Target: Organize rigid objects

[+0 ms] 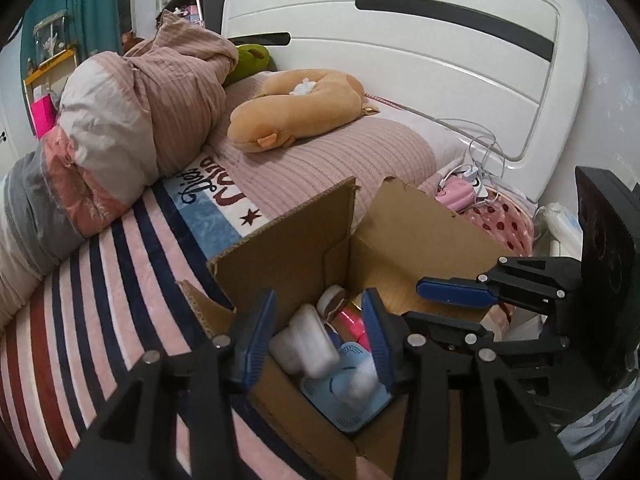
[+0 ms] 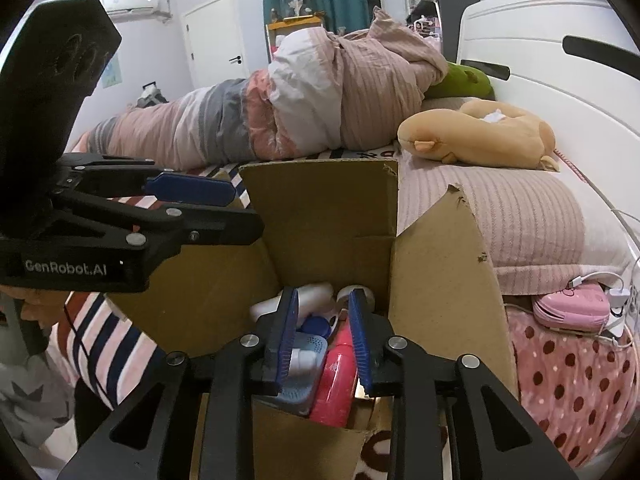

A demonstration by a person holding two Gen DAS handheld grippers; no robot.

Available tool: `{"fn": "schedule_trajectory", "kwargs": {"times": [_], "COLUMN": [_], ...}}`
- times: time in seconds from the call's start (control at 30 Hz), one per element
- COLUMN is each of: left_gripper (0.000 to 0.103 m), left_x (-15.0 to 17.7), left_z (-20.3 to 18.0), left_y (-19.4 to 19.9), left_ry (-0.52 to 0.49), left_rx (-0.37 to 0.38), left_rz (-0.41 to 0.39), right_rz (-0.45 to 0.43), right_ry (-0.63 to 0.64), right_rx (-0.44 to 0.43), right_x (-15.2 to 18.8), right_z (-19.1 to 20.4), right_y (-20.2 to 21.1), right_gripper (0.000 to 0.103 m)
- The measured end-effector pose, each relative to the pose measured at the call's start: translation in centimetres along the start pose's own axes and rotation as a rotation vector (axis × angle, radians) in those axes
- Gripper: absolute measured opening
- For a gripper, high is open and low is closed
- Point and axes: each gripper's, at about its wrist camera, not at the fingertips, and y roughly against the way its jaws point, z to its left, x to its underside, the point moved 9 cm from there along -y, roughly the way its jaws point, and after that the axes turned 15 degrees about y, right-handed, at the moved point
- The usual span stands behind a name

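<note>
An open cardboard box point(image 1: 288, 240) point(image 2: 320, 208) stands on the bed and holds several objects: a white plastic item point(image 1: 308, 340), a light blue perforated case point(image 1: 344, 396) point(image 2: 304, 344), a pink bottle point(image 1: 352, 322) point(image 2: 336, 380) and a white round item point(image 2: 360, 294). My left gripper point(image 1: 320, 336) is open and empty above the box contents. My right gripper point(image 2: 322, 332) is open and empty above the same box; it also shows at the right of the left wrist view point(image 1: 456, 290). The left gripper appears at the left of the right wrist view point(image 2: 188, 188).
The box sits on a striped blanket point(image 1: 100, 300). A rolled duvet point(image 1: 132, 120), an orange plush toy point(image 1: 296, 108), a pink pillow point(image 1: 328, 168), a pink case with white cables point(image 1: 456, 190) point(image 2: 572, 306) and the white headboard point(image 1: 400, 60) surround it.
</note>
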Motion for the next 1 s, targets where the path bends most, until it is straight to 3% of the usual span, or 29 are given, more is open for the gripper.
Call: {"fn": "schedule_trajectory", "kwargs": {"times": [0.13, 0.27, 0.33, 0.43, 0.53, 0.6, 0.73, 0.8, 1.0], "left_gripper": [0.065, 0.077, 0.086, 0.09, 0.099, 0.101, 0.102, 0.102, 0.102], "left_x": [-0.1, 0.1, 0.2, 0.4, 0.9, 1.5, 2.9, 3.7, 5.0], "left_z": [0.5, 1.5, 2.1, 3.5, 5.2, 6.4, 8.9, 10.1, 11.5], "left_y": [1.4, 4.3, 5.8, 8.7, 11.6, 13.5, 15.8, 16.3, 16.7], "left_ry": [0.022, 0.063, 0.094, 0.152, 0.216, 0.256, 0.342, 0.384, 0.413], "left_rx": [-0.007, -0.037, -0.061, -0.098, -0.159, -0.22, -0.319, -0.349, -0.39], "left_rz": [-0.047, -0.121, -0.165, -0.237, -0.315, -0.368, -0.422, -0.423, -0.421], "right_rz": [0.0, -0.022, -0.048, -0.099, -0.147, -0.201, -0.281, -0.316, -0.305], "right_ry": [0.002, 0.026, 0.051, 0.093, 0.131, 0.166, 0.208, 0.21, 0.168], "right_rx": [-0.002, -0.033, -0.061, -0.096, -0.097, -0.093, -0.106, -0.117, -0.16], "right_x": [-0.1, -0.8, -1.5, -2.8, -4.2, -5.3, -6.5, -6.7, -6.3], "right_z": [0.0, 0.9, 1.5, 2.6, 3.2, 3.7, 4.4, 4.7, 4.7], "right_y": [0.3, 1.0, 1.6, 2.8, 4.2, 5.5, 7.0, 7.4, 6.7], "right_gripper": [0.028, 0.033, 0.042, 0.057, 0.079, 0.094, 0.103, 0.103, 0.103]}}
